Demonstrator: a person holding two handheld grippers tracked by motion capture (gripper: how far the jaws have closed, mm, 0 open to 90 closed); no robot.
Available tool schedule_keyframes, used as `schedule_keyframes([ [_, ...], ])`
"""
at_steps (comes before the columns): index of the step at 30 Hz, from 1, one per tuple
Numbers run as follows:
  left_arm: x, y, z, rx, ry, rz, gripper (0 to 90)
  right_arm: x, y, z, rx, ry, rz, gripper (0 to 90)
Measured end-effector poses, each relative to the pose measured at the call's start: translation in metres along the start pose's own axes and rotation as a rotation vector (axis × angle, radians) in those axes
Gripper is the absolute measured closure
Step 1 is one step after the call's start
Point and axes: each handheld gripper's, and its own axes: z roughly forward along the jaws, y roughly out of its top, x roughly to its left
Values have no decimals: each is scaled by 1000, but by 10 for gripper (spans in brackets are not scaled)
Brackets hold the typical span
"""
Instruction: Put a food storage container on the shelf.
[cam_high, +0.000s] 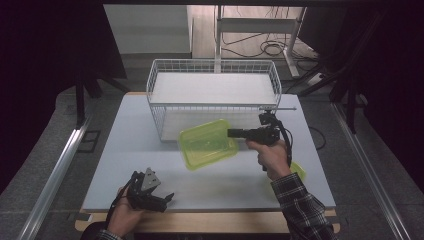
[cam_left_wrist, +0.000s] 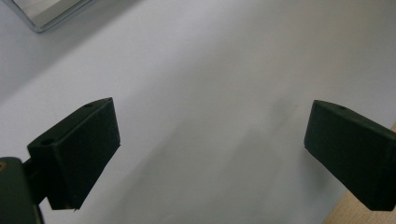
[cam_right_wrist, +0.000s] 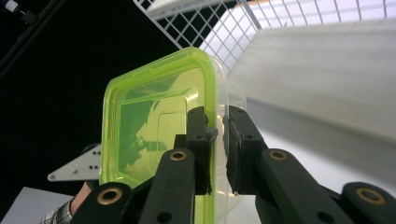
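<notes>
A pale grey table (cam_high: 150, 145) carries a white wire basket (cam_high: 214, 95). Just before the basket, the right hand-held gripper (cam_high: 231, 133) pinches a lime-green lidded container (cam_high: 207, 144) by its rim; the left hand-held gripper (cam_high: 170, 197) hovers spread at the near table edge.

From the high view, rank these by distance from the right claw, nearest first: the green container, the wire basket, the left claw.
1. green container: clamped at its edge in the right claw, just to its left.
2. wire basket: directly behind, at the table's far side.
3. left claw: open, at the near left edge of the table.
</notes>
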Motion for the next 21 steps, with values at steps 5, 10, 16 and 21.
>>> schedule_keyframes([
  [5, 0, 0, 0, -2, 0, -1, 32, 6, 16, -5, -25, -6, -8, 803],
  [10, 0, 0, 0, -3, -1, -1, 32, 9, 27, -7, -44, -3, -6, 803],
  [16, 0, 0, 1, -1, -3, 2, 34, 14, 46, -13, -81, -11, -10, 803],
  [21, 0, 0, 1, -2, -4, 0, 34, 16, 57, -16, -102, -27, -14, 802],
])
